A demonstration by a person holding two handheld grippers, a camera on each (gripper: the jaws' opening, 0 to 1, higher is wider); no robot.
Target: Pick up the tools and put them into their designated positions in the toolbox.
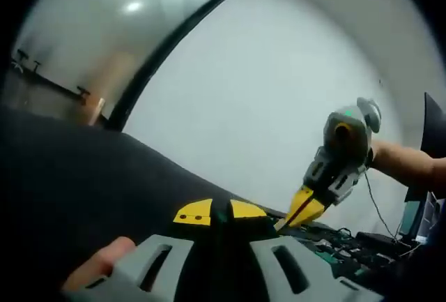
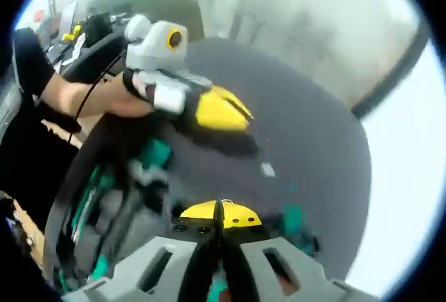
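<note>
Over the dark toolbox lid point(image 2: 300, 148), left gripper point(image 2: 221, 111) at 11 o'clock, jaws together, right gripper point(image 2: 220, 213) at 6, jaws together, teal tools point(image 2: 155, 154) blurred below.

Open dark toolbox point(image 2: 104, 197) holds blurred teal-handled tools point(image 2: 155, 154) in its compartments.

Blurred toolbox point(image 2: 104, 204), partly hidden

Teal tools point(image 2: 155, 154) inside smear together; the right gripper point(image 2: 221, 213) hides its near side.
</note>
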